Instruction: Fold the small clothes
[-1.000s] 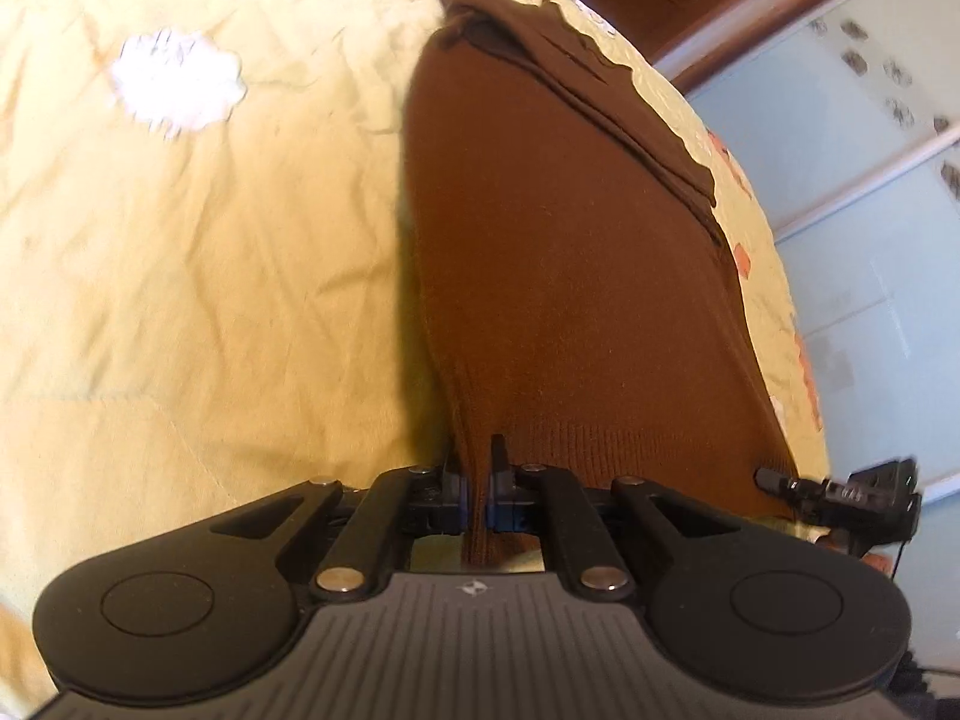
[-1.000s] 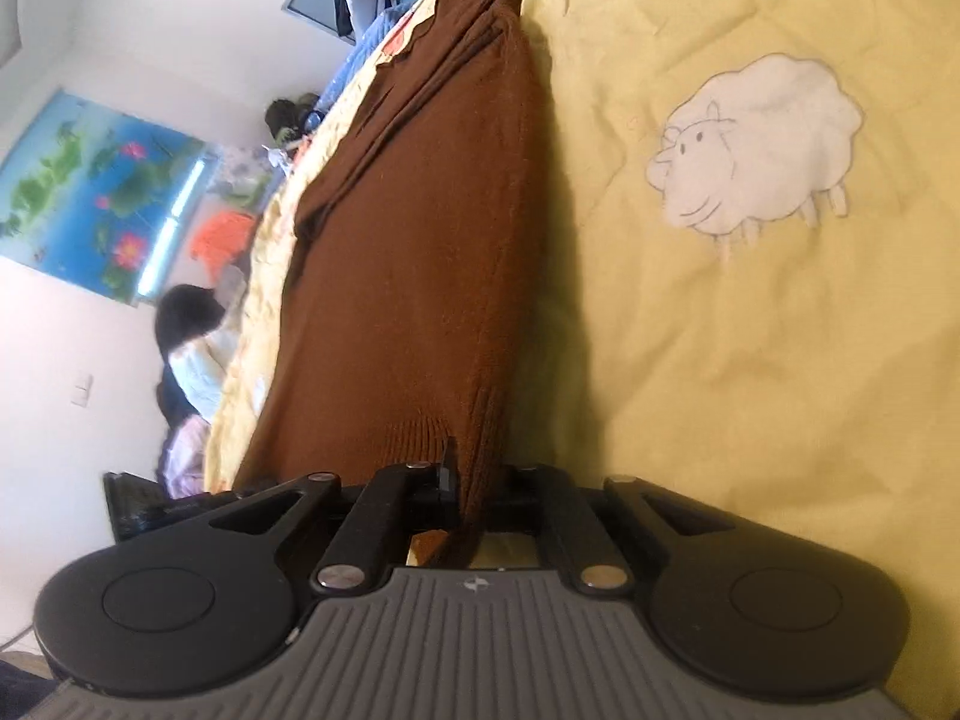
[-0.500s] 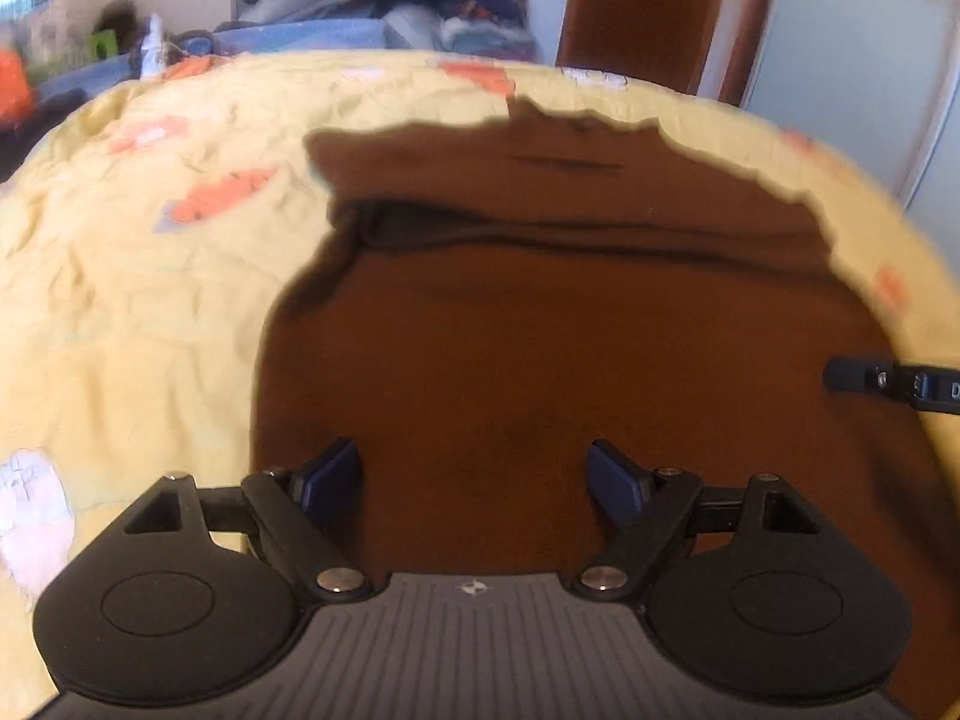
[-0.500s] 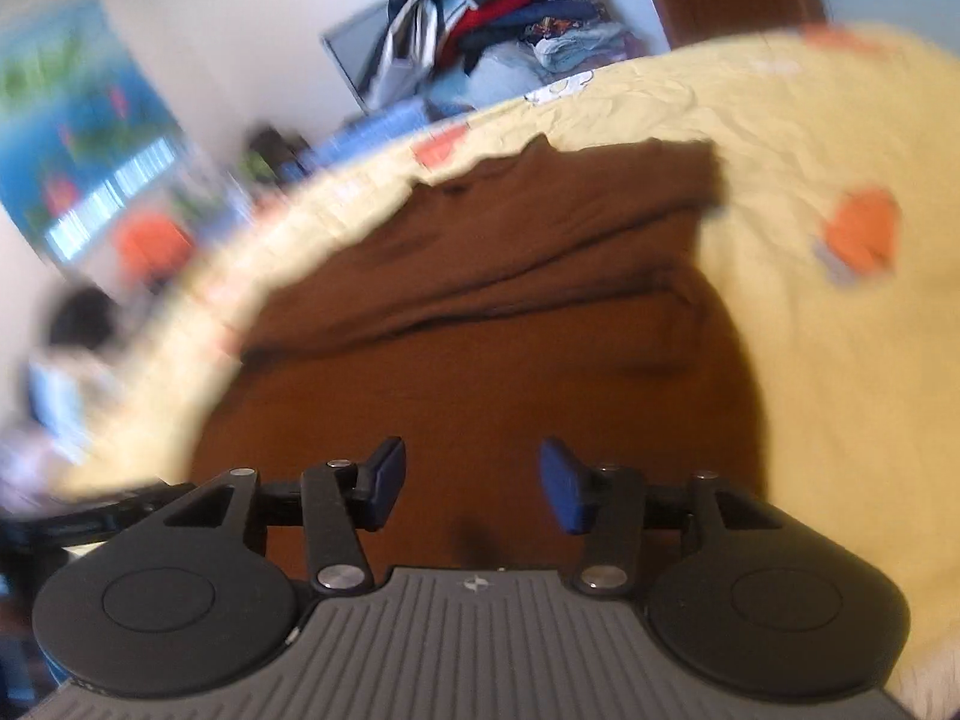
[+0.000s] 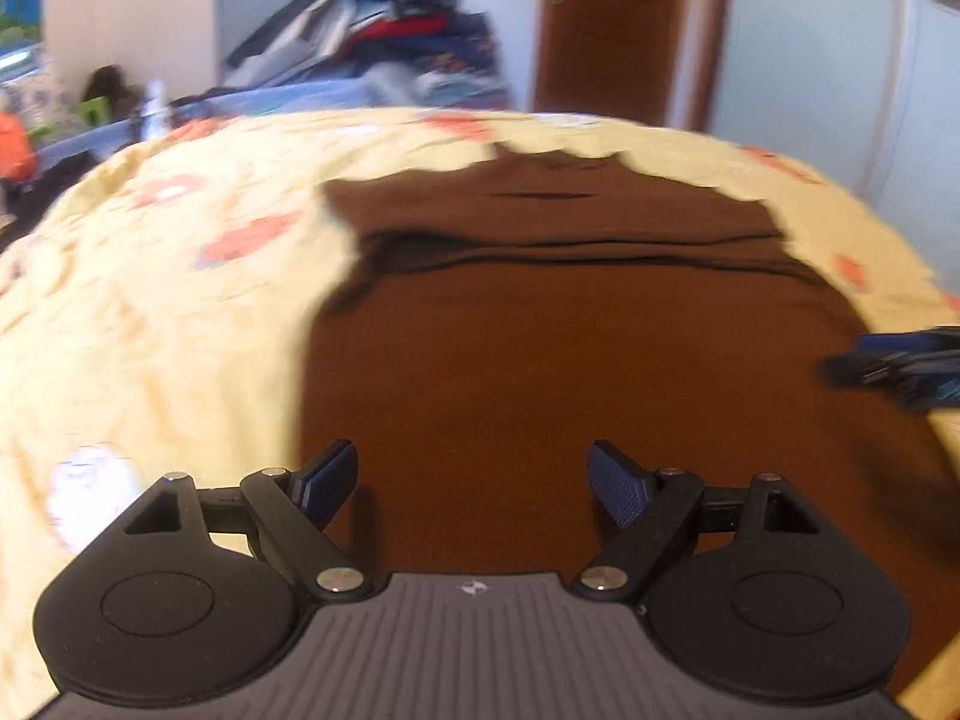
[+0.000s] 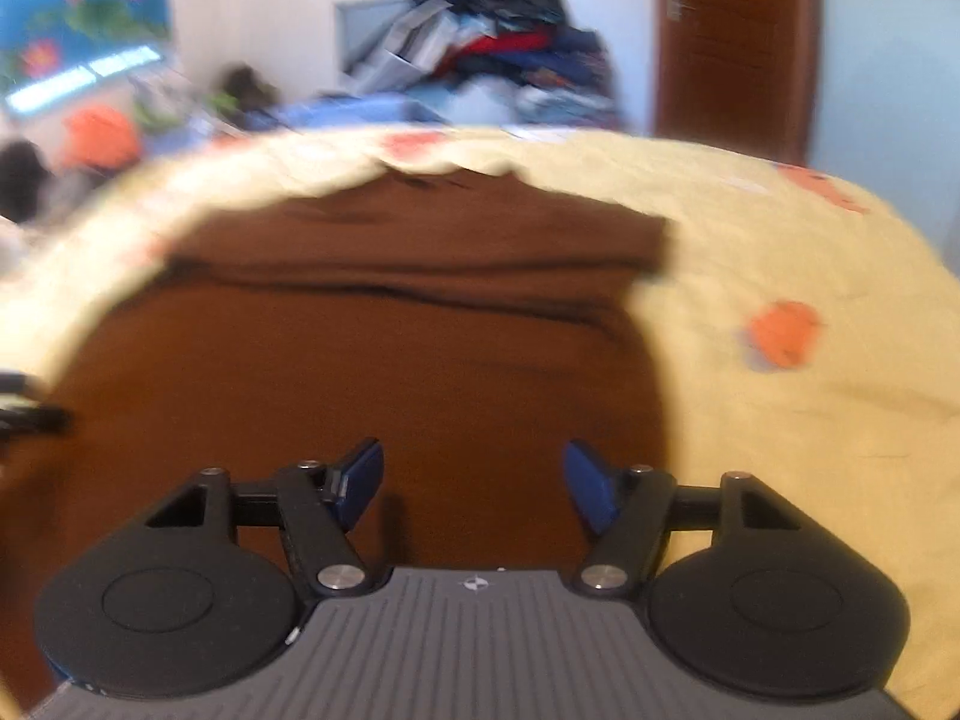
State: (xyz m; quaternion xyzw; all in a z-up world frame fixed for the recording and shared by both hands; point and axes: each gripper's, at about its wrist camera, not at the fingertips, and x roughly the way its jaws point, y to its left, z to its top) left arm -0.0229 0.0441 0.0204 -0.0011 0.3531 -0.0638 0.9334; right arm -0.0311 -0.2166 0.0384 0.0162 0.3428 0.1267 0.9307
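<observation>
A brown knitted garment lies flat on a yellow printed bedspread, with a folded band across its far end. My left gripper hovers over its near left part, open, with nothing between the pads. My right gripper is over the near right part; its jaws are opening and hold nothing. The right gripper's fingers show at the right edge of the left wrist view. The left gripper's tip shows blurred at the left edge of the right wrist view.
Beyond the bed's far edge sits a pile of clothes against a white wall. A brown door stands at the back right, pale cabinet doors beside it. A blue poster hangs at the left.
Both grippers were shut on the garment's hem a second ago and have let go and opened. Both have rolled upright and now look along the garment towards the far wall.
</observation>
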